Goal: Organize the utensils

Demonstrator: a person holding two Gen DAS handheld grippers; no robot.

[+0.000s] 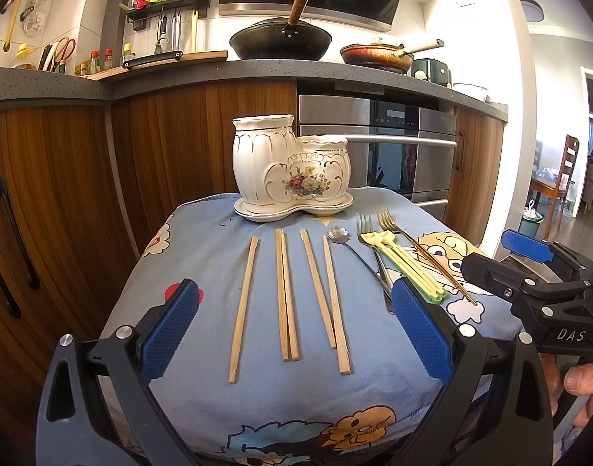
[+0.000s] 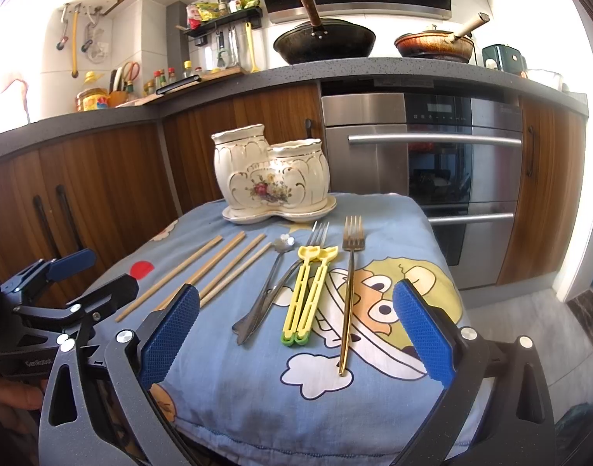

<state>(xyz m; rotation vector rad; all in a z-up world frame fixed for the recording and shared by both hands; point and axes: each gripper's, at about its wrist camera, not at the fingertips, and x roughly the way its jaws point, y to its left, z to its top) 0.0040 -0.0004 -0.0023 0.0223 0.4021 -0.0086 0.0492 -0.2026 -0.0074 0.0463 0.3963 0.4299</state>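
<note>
On a blue cartoon cloth [image 1: 203,407], five chopsticks [image 1: 287,295] lie in a row, with a spoon [image 2: 265,287], two forks [image 2: 348,291] and a yellow tool [image 2: 306,295] to their right. Behind them stands a white ceramic holder [image 1: 288,167]. Both the left gripper [image 1: 292,330] and right gripper [image 2: 292,330] hover near the cloth's front edge, jaws wide apart, holding nothing.

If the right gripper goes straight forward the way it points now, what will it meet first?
Probably the yellow tongs lying on the cloth between the open right gripper fingers. The gold fork lies beside them; depth is unclear.
</note>
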